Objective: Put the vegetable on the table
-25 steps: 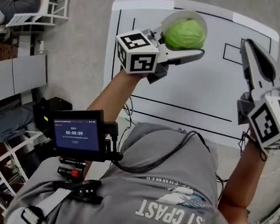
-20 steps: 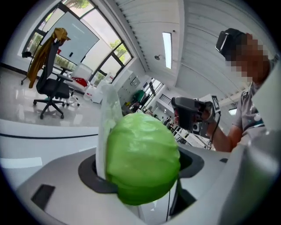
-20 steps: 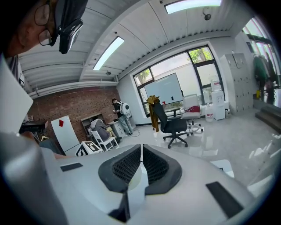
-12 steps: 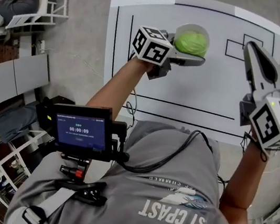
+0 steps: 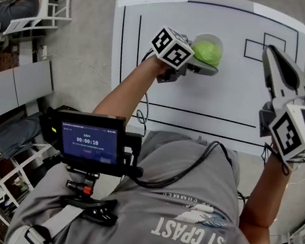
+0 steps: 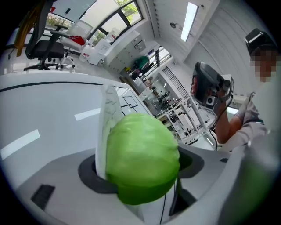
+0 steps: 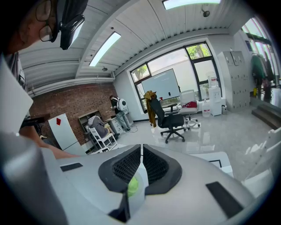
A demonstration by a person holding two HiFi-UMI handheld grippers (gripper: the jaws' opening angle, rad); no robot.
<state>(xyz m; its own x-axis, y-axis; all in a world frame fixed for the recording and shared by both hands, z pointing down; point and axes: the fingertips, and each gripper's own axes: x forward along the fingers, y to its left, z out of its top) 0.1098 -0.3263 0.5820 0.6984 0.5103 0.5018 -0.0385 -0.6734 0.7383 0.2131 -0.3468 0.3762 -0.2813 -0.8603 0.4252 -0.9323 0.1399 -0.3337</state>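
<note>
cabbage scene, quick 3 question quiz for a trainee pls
1. True or false: the right hand-held gripper is gripping the cabbage.
2. The cabbage is held over: A) the white table; B) a chair; C) a shelf.
3. Fill in: the right hand-held gripper's jaws are ____.
Key: 1 false, the left hand-held gripper grips it. 2 A. 3 shut, with nothing between them.
</note>
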